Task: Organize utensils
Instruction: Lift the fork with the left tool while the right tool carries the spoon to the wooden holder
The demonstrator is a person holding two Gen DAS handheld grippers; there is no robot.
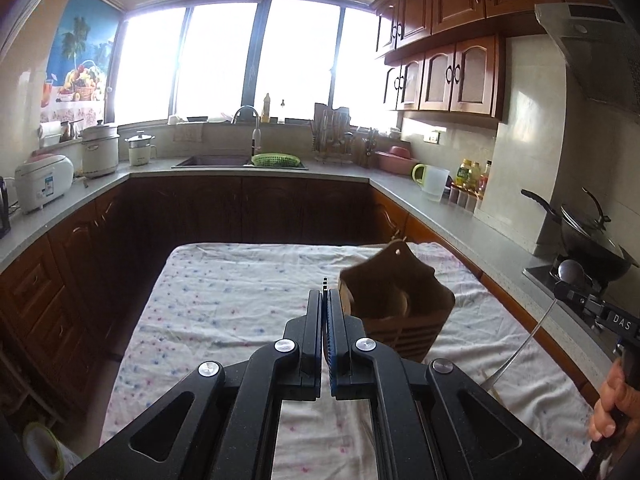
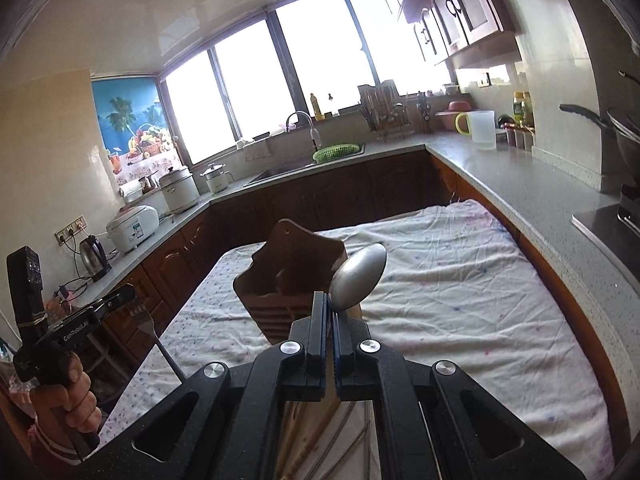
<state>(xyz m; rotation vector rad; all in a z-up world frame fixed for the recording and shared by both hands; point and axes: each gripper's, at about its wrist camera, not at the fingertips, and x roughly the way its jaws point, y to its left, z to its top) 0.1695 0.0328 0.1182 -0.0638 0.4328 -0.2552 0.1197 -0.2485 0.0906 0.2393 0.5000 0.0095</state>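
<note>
A brown wooden utensil holder (image 1: pixel 394 300) stands on the cloth-covered table (image 1: pixel 224 304); it also shows in the right wrist view (image 2: pixel 292 280). My left gripper (image 1: pixel 325 294) is shut on a metal fork, whose tines poke out above the fingertips (image 1: pixel 325 282); the fork (image 2: pixel 150 328) shows held in the right wrist view. My right gripper (image 2: pixel 329 304) is shut on a metal spoon (image 2: pixel 358 276), bowl up, just in front of the holder. The spoon (image 1: pixel 571 271) and its handle show at the right of the left wrist view.
More utensils (image 2: pixel 320 432) lie on the table under my right gripper. Kitchen counters (image 1: pixel 448 208) surround the table, with a sink (image 1: pixel 212 160), rice cookers (image 1: pixel 40 184), a white jug (image 1: pixel 434 180) and a wok (image 1: pixel 588 236) on the stove.
</note>
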